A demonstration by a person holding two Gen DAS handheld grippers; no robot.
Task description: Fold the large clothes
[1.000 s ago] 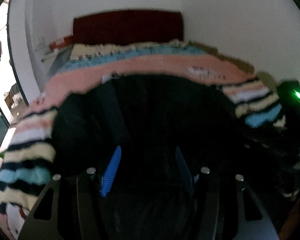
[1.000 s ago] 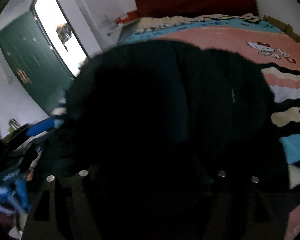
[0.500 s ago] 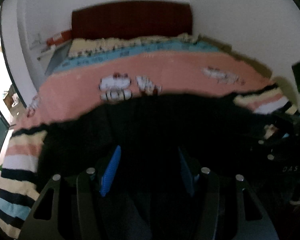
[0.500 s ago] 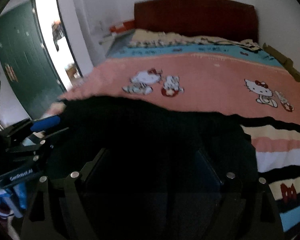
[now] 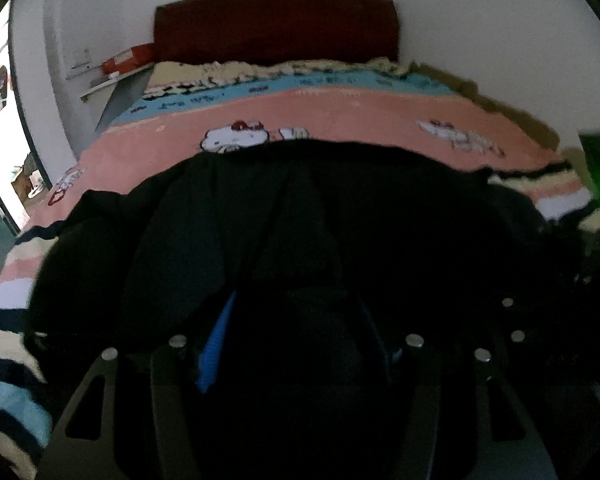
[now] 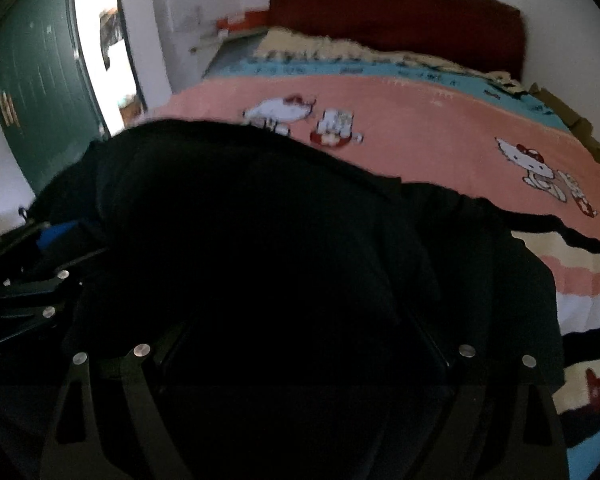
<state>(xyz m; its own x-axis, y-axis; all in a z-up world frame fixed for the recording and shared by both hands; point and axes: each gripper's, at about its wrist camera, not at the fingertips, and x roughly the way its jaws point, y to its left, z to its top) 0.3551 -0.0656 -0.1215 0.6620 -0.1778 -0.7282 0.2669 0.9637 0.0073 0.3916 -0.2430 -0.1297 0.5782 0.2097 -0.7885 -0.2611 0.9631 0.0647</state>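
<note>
Door [image 6: 32, 92]: dark green, at the far left of the right wrist view, next to a bright opening
Left gripper [image 5: 296, 332]: low in its own view, with blue fingers [image 5: 216, 344] set apart; black cloth fills the gap between them, but it is too dark to tell if they grasp it or are released
Black garment [image 5: 340, 220]: a large dark piece of clothing, it lies on the near part of the bed and covers the middle of both views; its far edge reaches the cat picture [image 5: 236, 140] on the pink stripe
Blanket [image 5: 360, 116]: striped in pink, blue, cream and black, spread over the bed under the garment
Headboard [image 5: 276, 24]: dark red, against the white wall at the far end
Right gripper [image 6: 300, 360]: almost lost under the black cloth; its fingers are not clear, so I cannot tell if the jaws are clenched or released
</note>
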